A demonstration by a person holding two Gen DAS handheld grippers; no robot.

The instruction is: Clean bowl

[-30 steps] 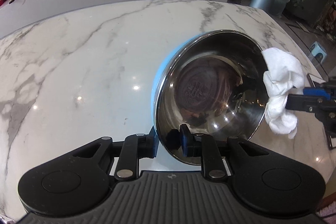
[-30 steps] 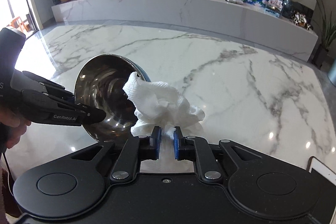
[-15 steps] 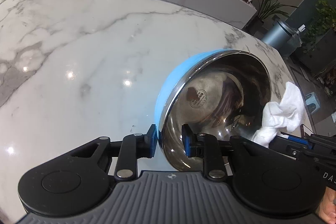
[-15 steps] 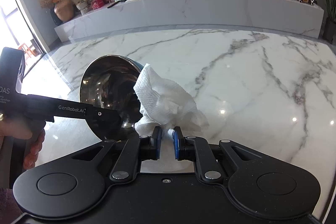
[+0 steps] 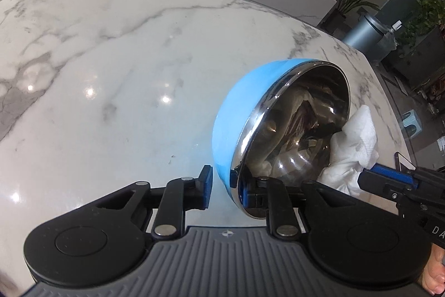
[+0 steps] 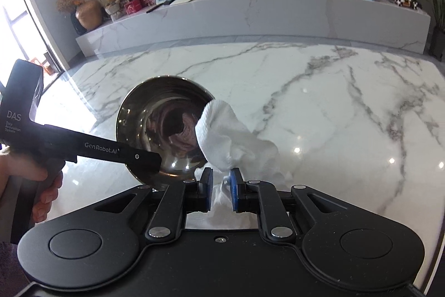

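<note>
Left wrist view: bowl (image 5: 281,127) tilted on its side above the marble table (image 5: 111,74), mouth toward the cloth.
Left gripper (image 5: 224,187): pinching the bowl's lower rim.
Right gripper (image 6: 219,187): jaws just opening, parted, cloth loosely between them.
Cloth (image 6: 228,138): white, crumpled, at the bowl's rim.

A: What writing can be read?
B: White lettering on the left hand-held gripper (image 6: 155,171): "GenRobot.AI" along its arm, "DAS" on its body.
A: Anything below that?
B: Smaller lines, too small to read.
</note>
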